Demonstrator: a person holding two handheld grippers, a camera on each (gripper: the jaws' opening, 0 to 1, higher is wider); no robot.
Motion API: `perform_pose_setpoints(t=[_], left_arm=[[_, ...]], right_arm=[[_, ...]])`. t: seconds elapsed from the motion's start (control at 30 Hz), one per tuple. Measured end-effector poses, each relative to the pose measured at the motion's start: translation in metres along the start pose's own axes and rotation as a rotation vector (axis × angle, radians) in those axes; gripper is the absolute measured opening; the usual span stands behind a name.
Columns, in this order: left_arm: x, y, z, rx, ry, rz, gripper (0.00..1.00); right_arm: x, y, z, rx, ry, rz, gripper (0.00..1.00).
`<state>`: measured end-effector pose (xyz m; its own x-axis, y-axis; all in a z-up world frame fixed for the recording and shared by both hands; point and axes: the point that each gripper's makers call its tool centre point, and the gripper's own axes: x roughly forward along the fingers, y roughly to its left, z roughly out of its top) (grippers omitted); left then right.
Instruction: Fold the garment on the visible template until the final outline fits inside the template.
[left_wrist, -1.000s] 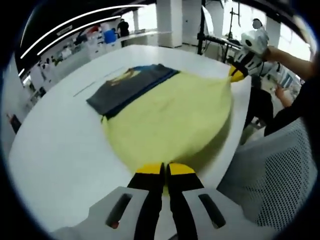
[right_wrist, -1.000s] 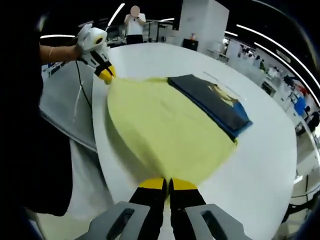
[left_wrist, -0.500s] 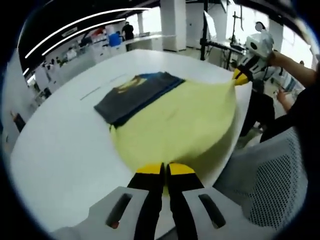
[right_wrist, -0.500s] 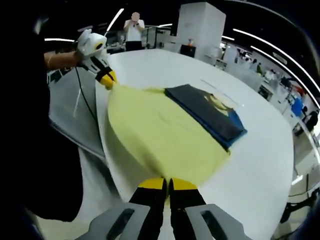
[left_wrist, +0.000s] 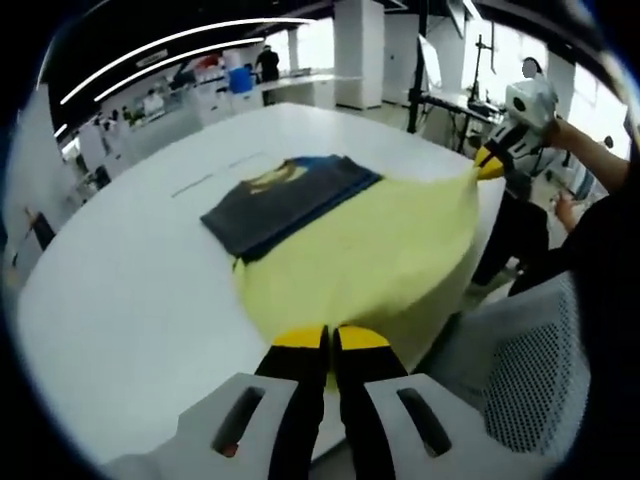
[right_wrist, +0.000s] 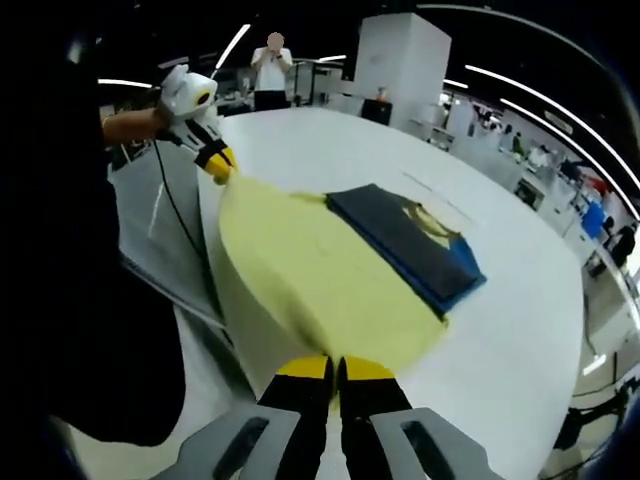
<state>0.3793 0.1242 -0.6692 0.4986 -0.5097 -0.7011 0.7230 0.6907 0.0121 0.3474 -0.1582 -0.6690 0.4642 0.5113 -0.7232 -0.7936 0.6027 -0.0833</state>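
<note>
Both tools (left_wrist: 331, 345) pinch the yellow garment's (left_wrist: 370, 250) near corners.

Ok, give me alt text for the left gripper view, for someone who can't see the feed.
The left gripper, jaws shut, pinches the near edge of a yellow garment stretched taut over a white table. The right gripper holds its far corner at upper right. A dark folded garment lies on the table at the yellow one's far edge.
</note>
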Motion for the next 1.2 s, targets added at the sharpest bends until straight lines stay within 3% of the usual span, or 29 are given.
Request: perform_pose_setpoints(t=[0.2,0.47,0.77,1.2], left_arm=[[-0.005,-0.002,0.002,-0.031,0.016,-0.019,0.0],[-0.013,-0.004,0.012,-0.009,0.027,-0.025,0.0],[-0.017,-0.004,0.019,0.029,0.034,-0.043,0.0],[-0.014,0.017,0.036,0.039,0.0,0.022,0.0]], right_arm=[[-0.004,0.002,0.006,-0.01,-0.002,0.011,0.0],[-0.01,0.004,0.012,-0.047,0.022,0.02,0.0],[-0.013,-0.004,0.018,-0.031,0.038,0.015,0.0],[-0.01,-0.022,0.032,-0.063,0.036,-0.03,0.0]])
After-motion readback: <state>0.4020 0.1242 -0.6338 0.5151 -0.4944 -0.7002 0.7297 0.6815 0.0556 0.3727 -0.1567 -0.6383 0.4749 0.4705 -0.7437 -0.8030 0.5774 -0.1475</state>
